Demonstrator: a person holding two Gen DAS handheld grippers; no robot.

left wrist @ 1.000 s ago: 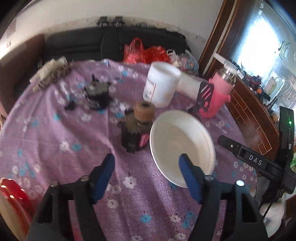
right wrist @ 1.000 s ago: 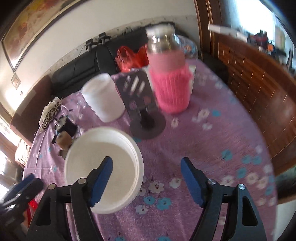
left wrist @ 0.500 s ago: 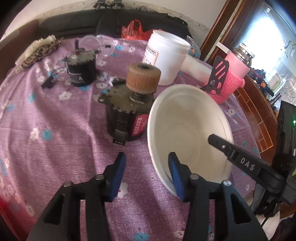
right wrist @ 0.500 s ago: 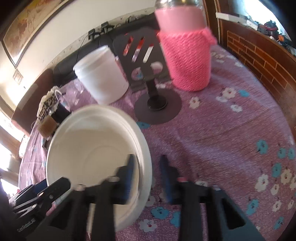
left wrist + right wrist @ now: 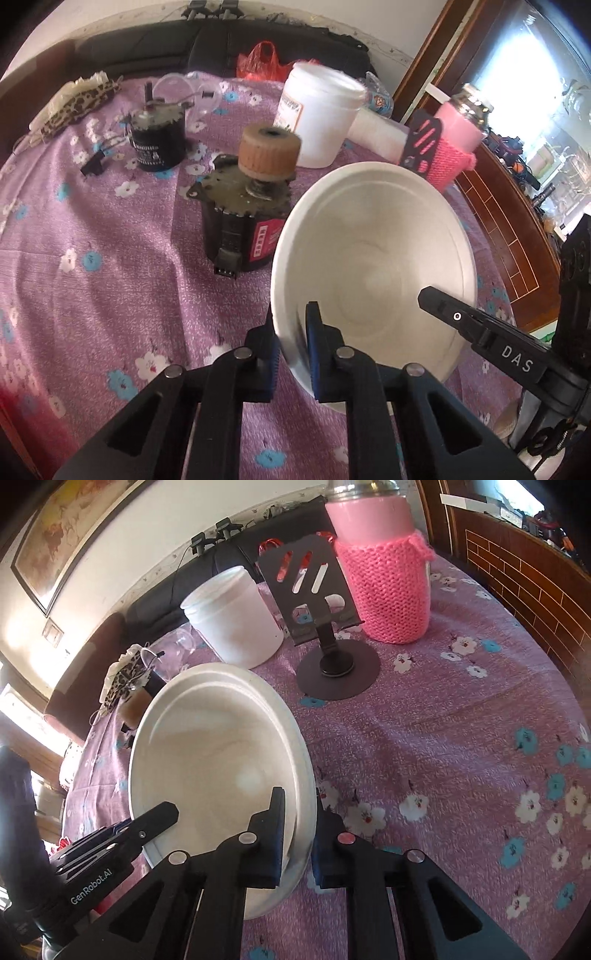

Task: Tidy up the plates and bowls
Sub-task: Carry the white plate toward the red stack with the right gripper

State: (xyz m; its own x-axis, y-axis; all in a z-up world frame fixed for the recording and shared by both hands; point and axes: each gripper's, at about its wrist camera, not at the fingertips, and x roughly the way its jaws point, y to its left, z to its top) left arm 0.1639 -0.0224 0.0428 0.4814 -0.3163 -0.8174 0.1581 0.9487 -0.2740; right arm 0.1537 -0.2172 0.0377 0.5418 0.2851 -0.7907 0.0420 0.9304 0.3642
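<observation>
A white bowl (image 5: 373, 258) sits on the purple flowered tablecloth and looks tilted. My left gripper (image 5: 291, 350) is shut on its near left rim, one blue pad inside and one outside. My right gripper (image 5: 299, 834) is shut on the bowl's (image 5: 218, 753) opposite rim. In the right wrist view the rim shows a double edge, as of stacked bowls. The right gripper's finger (image 5: 480, 332) reaches over the bowl in the left wrist view, and the left gripper's finger (image 5: 122, 834) shows in the right wrist view.
A dark motor with a tan roller (image 5: 255, 210) stands just left of the bowl. Behind are a white jar (image 5: 317, 114), a black phone stand (image 5: 325, 627), a pink knitted bottle (image 5: 384, 572) and a smaller black motor (image 5: 157, 136). A wooden cabinet (image 5: 517, 576) borders the right.
Both grippers have moved in from open and closed onto opposite rims of the white bowl. The bowl now fills more of both views.
</observation>
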